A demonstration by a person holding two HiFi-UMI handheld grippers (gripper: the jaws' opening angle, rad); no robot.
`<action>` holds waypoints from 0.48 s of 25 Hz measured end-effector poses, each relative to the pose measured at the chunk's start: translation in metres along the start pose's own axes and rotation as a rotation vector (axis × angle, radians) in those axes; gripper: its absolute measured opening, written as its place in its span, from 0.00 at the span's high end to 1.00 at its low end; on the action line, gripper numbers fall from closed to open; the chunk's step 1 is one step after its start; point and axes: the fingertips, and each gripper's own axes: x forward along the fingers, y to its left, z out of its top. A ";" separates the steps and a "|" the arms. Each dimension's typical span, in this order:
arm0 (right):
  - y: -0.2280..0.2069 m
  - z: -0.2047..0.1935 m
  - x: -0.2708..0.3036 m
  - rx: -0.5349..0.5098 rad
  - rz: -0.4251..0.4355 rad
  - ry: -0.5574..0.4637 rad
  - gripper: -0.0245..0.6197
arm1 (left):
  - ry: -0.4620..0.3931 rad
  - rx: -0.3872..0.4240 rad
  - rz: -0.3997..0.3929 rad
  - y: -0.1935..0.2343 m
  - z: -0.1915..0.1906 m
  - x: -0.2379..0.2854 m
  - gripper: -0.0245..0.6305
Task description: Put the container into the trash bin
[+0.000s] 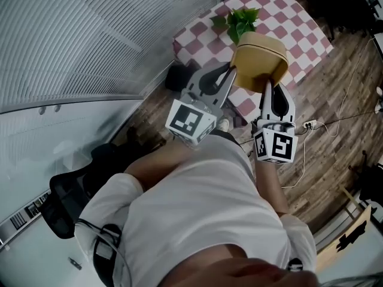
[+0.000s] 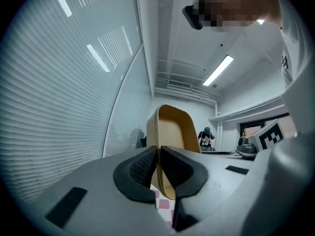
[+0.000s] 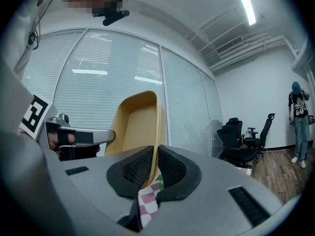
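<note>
The container (image 1: 258, 57), a tan tub, hangs in the air over the near edge of the checked counter (image 1: 302, 23), carried between both tools and clear of the cloth. The left tool (image 1: 232, 72) has its jaws narrowed onto the thin wall at the tub's left side. The left gripper view shows the pads of that tool (image 2: 158, 157) squeezed on the rim with the hollow of the container (image 2: 173, 127) opening to its right. The right tool (image 1: 267, 86) does the same on the opposite wall, where its jaws (image 3: 155, 163) pinch the edge and the container's (image 3: 137, 122) hollow opens to its left. So the tub sits straight ahead of both tools and spans the gap between them, with neither hand nearer than the other. Any move has to be made by the pair together, or the grip will twist. A leafy plant (image 1: 240, 20) stands on the counter just behind the tub. A dark shape (image 1: 176, 76) by the counter's corner might be the trash bin, though I cannot tell from here.
</note>
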 end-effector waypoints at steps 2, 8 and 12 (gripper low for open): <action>0.007 0.000 0.002 -0.004 0.035 -0.001 0.89 | -0.006 0.005 0.036 0.003 0.002 -0.007 0.88; 0.034 -0.002 0.015 -0.008 0.168 0.004 0.89 | -0.025 0.010 0.164 0.019 0.003 -0.035 0.88; 0.061 -0.004 0.027 -0.008 0.276 0.003 0.89 | -0.039 0.012 0.274 0.035 0.005 -0.060 0.88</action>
